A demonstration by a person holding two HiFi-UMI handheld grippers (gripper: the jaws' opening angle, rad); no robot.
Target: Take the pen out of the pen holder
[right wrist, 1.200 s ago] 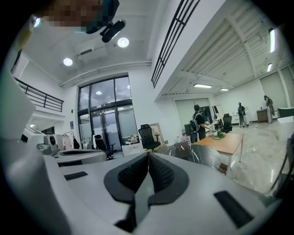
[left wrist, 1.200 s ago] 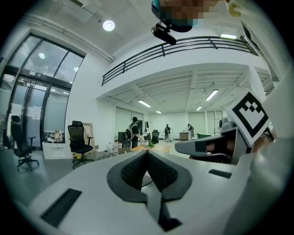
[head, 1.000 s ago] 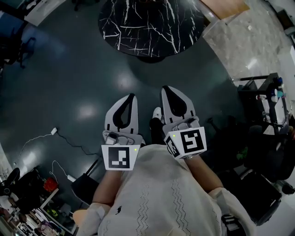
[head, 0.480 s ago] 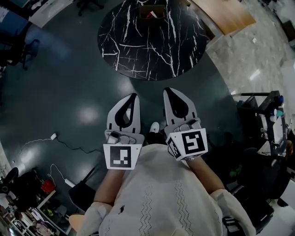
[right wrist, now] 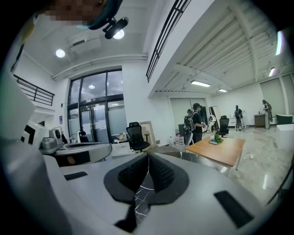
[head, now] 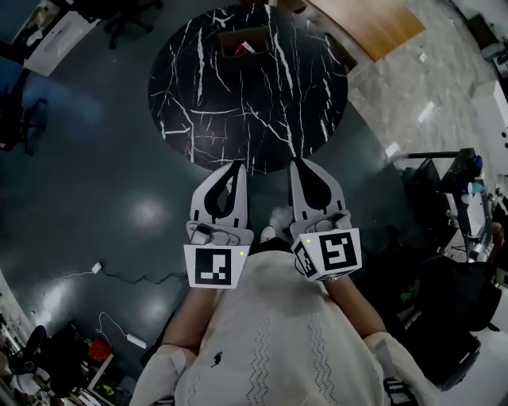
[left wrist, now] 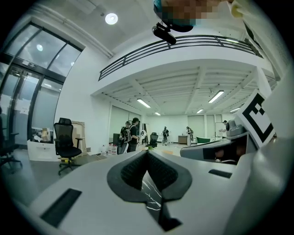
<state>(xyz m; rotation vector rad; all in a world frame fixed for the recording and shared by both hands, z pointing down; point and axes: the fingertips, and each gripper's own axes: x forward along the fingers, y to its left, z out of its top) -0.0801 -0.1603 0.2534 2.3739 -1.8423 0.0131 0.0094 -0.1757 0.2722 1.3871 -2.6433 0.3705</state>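
Note:
A round black marble table point(head: 246, 87) stands ahead of me in the head view. At its far edge sits a small dark holder point(head: 240, 40) with something red and white point(head: 248, 47) in it; it is too small to make out a pen. My left gripper point(head: 236, 165) and right gripper point(head: 298, 162) are held side by side in front of my body, tips just at the table's near edge. Both are shut with nothing between the pads. In the left gripper view the left gripper point(left wrist: 147, 151) has its jaws together, as does the right gripper point(right wrist: 148, 154) in the right gripper view.
A wooden table point(head: 373, 24) stands beyond the marble one at the right. A cart with gear point(head: 468, 198) is at the right edge, and a cable point(head: 119, 277) lies on the dark floor at the left. An office chair point(left wrist: 64, 140) and several people point(left wrist: 128, 133) are far off.
The marble table has come nearer and further into view, its far edge with the holder now showing. Both grippers stay shut and side by side.

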